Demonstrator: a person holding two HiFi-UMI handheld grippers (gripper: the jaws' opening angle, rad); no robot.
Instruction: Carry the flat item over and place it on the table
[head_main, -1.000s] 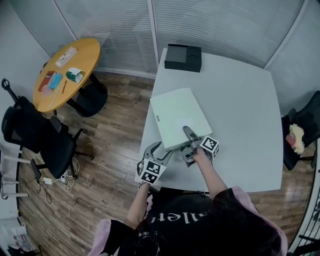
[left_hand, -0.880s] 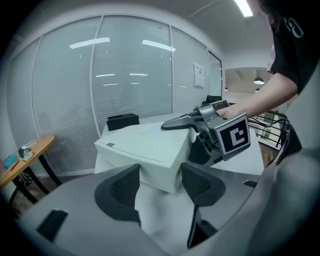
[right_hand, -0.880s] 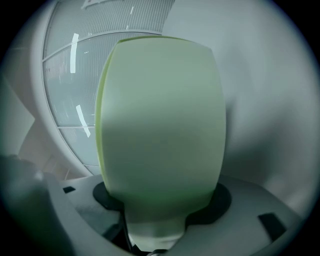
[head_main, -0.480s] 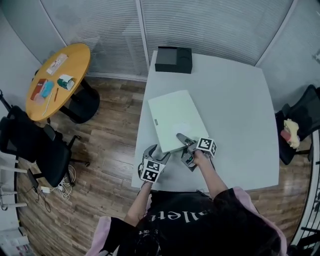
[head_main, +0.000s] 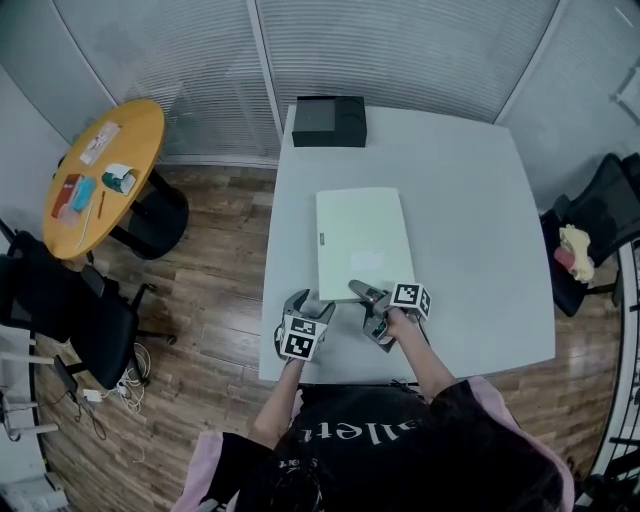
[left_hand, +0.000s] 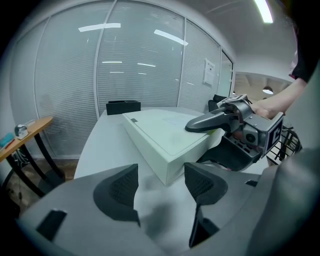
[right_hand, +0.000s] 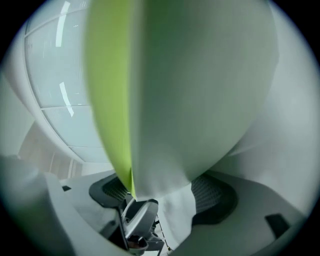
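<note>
The left gripper (head_main: 312, 302) sits at the near table (head_main: 470, 200) edge, just short of the box's near-left corner. Its jaws are wider than a second ago, fully apart, with nothing between them.

The box (head_main: 362, 240) lies flat on the table, left of centre. A second ago it sat skewed, with its left corner near the table's left edge. It is now squared to the table edges and further in.

The right gripper (head_main: 368, 312) straddles the box's near edge, one jaw over the lid and one below. Its jaws are opening. The close view is blurred, but the pads appear to stand clear of the box.

Judgement: placement is effectively complete and the release is under way. What remains is to draw the right gripper back off the edge without dragging the box.
</note>
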